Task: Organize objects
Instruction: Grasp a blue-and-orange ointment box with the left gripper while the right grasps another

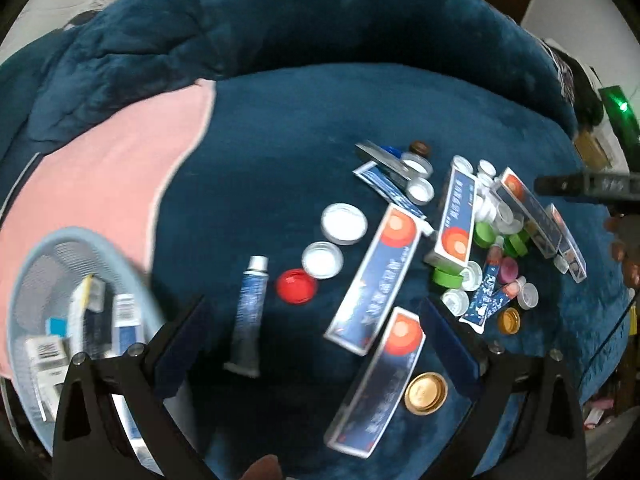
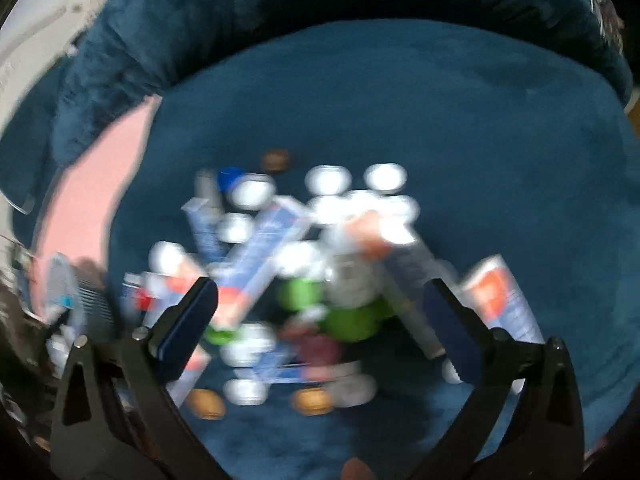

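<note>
Two claws hang spread over a dark teal plush sofa seat (image 1: 280, 128), neither pinching anything. Beneath the left claw (image 1: 316, 336) lie a long toothpaste box (image 1: 380, 376) with a red-orange disc, a gold lid (image 1: 425, 393) just beside that box, and a blue-and-white ointment tube (image 1: 249, 312) near the left finger. A second toothpaste box (image 1: 376, 276) lies beyond, with a red cap (image 1: 296, 286) and two white-lined tin lids (image 1: 344, 223) towards the middle of the seat. Further towards the seat's right edge sits a dense heap of more boxes, white caps, green caps (image 1: 486, 234), a pink cap and small sachets, many touching or overlapping. A pale blue mesh basket (image 1: 48, 256) stands at the seat's left edge on a pink cloth (image 1: 104, 184), holding several small cartons.

From the right wrist the picture is heavily blurred: the right claw (image 2: 320, 320) hovers above the same heap, green caps and white caps showing between its fingers.
</note>
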A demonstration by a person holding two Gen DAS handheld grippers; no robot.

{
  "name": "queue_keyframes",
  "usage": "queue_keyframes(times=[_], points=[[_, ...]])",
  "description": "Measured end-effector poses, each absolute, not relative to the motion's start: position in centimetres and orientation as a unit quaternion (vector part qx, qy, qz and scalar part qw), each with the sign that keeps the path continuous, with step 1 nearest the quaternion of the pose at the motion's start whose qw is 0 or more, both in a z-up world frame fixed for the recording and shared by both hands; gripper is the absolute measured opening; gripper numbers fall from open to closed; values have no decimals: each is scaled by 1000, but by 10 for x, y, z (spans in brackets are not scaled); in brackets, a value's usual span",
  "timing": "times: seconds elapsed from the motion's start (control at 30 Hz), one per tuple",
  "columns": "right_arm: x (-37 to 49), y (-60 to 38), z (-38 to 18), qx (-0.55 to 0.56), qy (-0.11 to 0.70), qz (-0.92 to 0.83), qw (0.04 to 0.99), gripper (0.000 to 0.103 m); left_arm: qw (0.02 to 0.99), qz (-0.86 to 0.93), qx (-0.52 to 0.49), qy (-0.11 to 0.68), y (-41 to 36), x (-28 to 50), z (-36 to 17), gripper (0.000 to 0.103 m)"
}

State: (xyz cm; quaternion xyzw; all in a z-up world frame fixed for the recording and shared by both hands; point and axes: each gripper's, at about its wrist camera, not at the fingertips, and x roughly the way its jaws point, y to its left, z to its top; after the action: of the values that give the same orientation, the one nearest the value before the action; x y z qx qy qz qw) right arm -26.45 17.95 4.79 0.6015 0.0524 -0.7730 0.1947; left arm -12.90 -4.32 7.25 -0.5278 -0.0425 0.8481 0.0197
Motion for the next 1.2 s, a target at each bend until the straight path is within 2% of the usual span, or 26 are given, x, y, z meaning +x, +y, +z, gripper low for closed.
queue_keyframes(times=[0.07, 0.13, 0.2, 0.27, 0.3, 0.33, 0.4, 0.77, 0.83, 0.87, 0.9, 0.93, 1.2], points=[[-269, 188, 33, 602, 95, -771, 185, 100, 23, 844, -535, -36, -33, -136, 64, 103], [-274, 194, 17, 606, 135, -763, 178, 85, 27, 840, -541, -33, -26, -141, 57, 103], [-275, 196, 7, 608, 151, -759, 177, 80, 30, 837, -546, -31, -19, -145, 49, 102], [-276, 196, 2, 603, 157, -761, 183, 79, 34, 834, -551, -25, -12, -149, 43, 103], [-275, 194, 0, 599, 164, -761, 187, 73, 34, 832, -554, -20, -8, -151, 39, 103], [-274, 193, -2, 597, 175, -760, 189, 56, 33, 830, -556, -15, -5, -153, 36, 103], [-270, 190, -4, 595, 194, -756, 192, 41, 32, 828, -559, -6, 0, -154, 31, 102], [-259, 214, 22, 609, 102, -755, 220, 41, 18, 820, -572, -31, -7, -171, 5, 101], [-262, 218, 23, 610, 92, -757, 216, 41, 24, 819, -572, -33, -6, -175, 1, 90], [-262, 218, 24, 610, 90, -758, 214, 41, 25, 818, -574, -29, -4, -176, -1, 79], [-262, 218, 25, 609, 88, -759, 214, 41, 26, 817, -576, -23, -2, -177, -4, 59], [-261, 218, 26, 609, 86, -759, 214, 41, 29, 815, -578, -13, 1, -176, -6, 43], [-250, 214, 40, 601, 58, -763, 229, 41, 28, 838, -544, -38, -8, -156, 33, 42]])
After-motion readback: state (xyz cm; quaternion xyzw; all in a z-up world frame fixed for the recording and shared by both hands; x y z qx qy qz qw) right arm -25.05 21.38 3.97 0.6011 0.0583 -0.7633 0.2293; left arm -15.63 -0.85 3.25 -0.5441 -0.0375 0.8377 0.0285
